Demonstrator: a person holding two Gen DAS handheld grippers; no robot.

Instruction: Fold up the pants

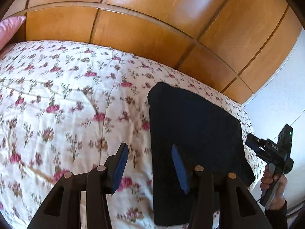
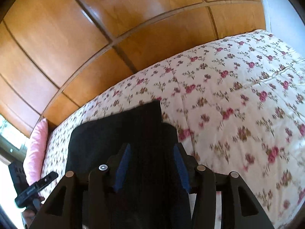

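Observation:
The dark navy pants lie folded into a flat rectangle on the floral bedspread, near its edge. My left gripper hovers open over the left edge of the pants, one blue pad above the bedspread and the other above the fabric, with nothing pinched. My right gripper stands open above the pants, and dark cloth shows below the gap without being clamped. In the left wrist view the right gripper is beside the pants' right edge, held by a hand.
Wooden panelling rises behind the bed. A pink pillow lies at one end of the bedspread, next to a bright window. A white wall stands past the other end. Much of the bedspread is bare beside the pants.

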